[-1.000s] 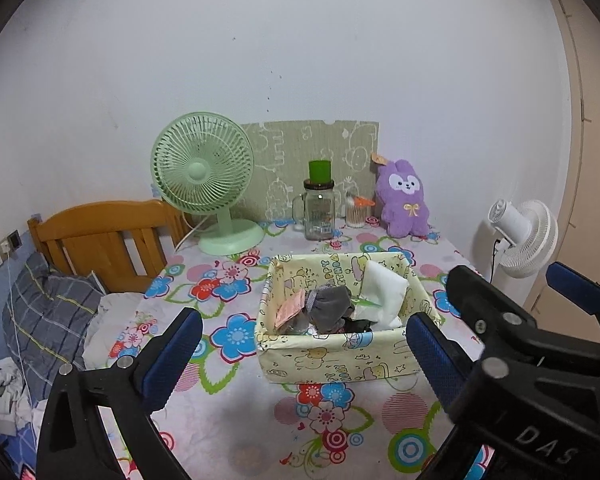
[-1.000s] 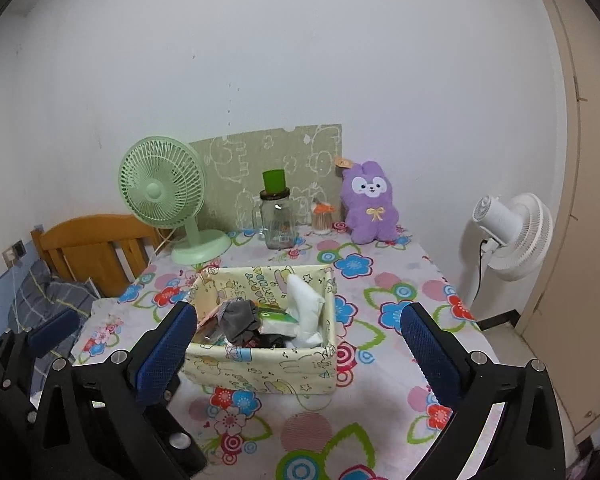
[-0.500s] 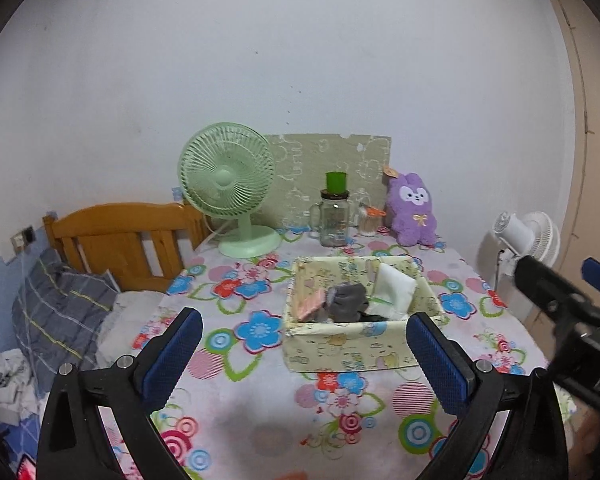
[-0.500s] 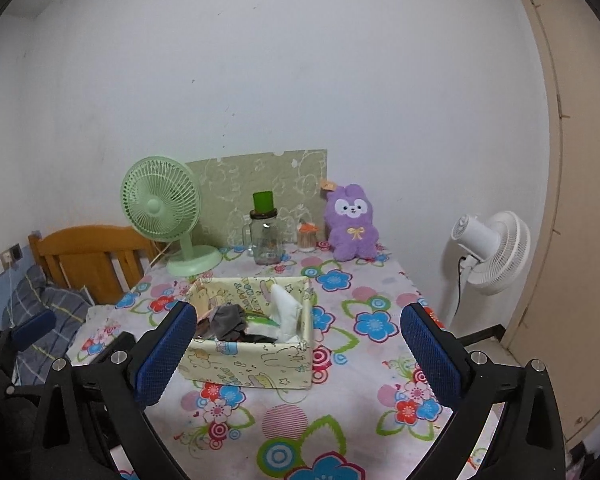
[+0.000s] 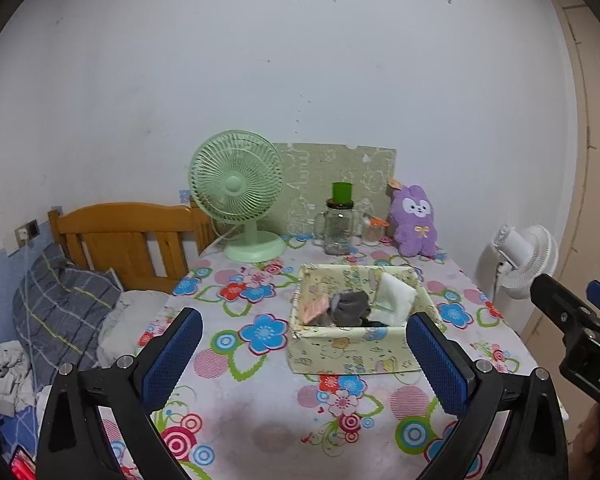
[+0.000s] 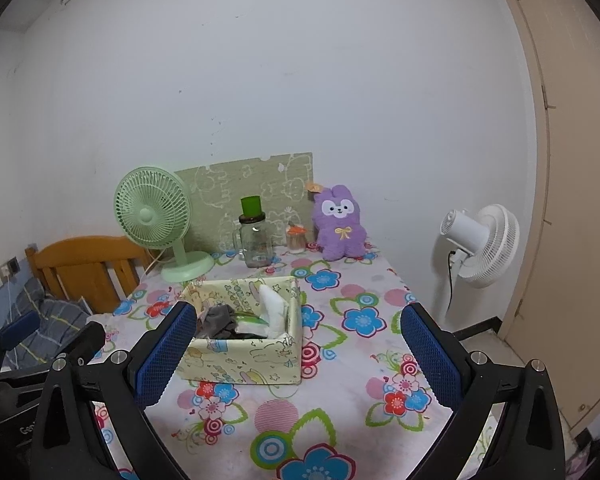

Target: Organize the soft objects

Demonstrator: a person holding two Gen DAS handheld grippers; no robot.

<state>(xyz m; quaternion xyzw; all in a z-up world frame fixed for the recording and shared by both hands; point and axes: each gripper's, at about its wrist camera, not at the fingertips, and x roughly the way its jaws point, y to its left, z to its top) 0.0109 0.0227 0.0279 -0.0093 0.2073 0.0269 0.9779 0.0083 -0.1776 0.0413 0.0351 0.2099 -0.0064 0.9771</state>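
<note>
A pale yellow fabric basket (image 5: 340,354) stands mid-table; it also shows in the right wrist view (image 6: 252,364). It holds a grey sock (image 5: 350,305), a white folded cloth (image 5: 396,300) and a pink item (image 5: 314,309). A purple plush bunny (image 5: 414,222) sits at the back of the table, also seen in the right wrist view (image 6: 340,224). My left gripper (image 5: 304,360) is open and empty, held back above the table's near part. My right gripper (image 6: 296,354) is open and empty, also well short of the basket.
A green desk fan (image 5: 238,196), a glass jar with a green lid (image 5: 339,220) and a small jar (image 5: 372,230) stand at the back. A white floor fan (image 6: 480,240) stands right of the table. A wooden bed headboard (image 5: 128,236) and pillow (image 5: 60,308) lie left.
Both grippers have pulled back and up from the basket, so the table looks smaller and farther. Both stay open and empty. Nothing on the table has moved.
</note>
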